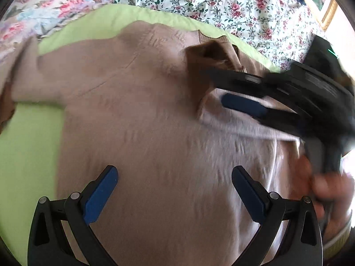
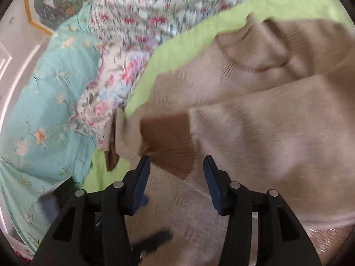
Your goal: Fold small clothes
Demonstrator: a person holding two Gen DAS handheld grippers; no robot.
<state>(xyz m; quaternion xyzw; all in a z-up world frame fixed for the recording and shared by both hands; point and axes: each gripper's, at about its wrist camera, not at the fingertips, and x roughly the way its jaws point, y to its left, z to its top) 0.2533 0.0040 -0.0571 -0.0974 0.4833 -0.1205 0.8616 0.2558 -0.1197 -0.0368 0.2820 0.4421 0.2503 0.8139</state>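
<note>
Now brown cuff (image 2: 169,143) just beyond open right hand-held gripper (image 2: 176,161), untouched.

Left wrist cam: close above beige sweater (image 1: 144,115), angled down twd floral bedding (image 1: 233,6).
Right wrist cam: close over brown cuff (image 2: 168,141), facing teal pillow (image 2: 44,102).
Shared: sweater, green sheet (image 1: 28,155), floral bedding.

The beige sweater (image 1: 155,115) is showing soft, matt ribbed knit; the green sheet (image 1: 26,146) is looking smooth, matt cloth.
</note>
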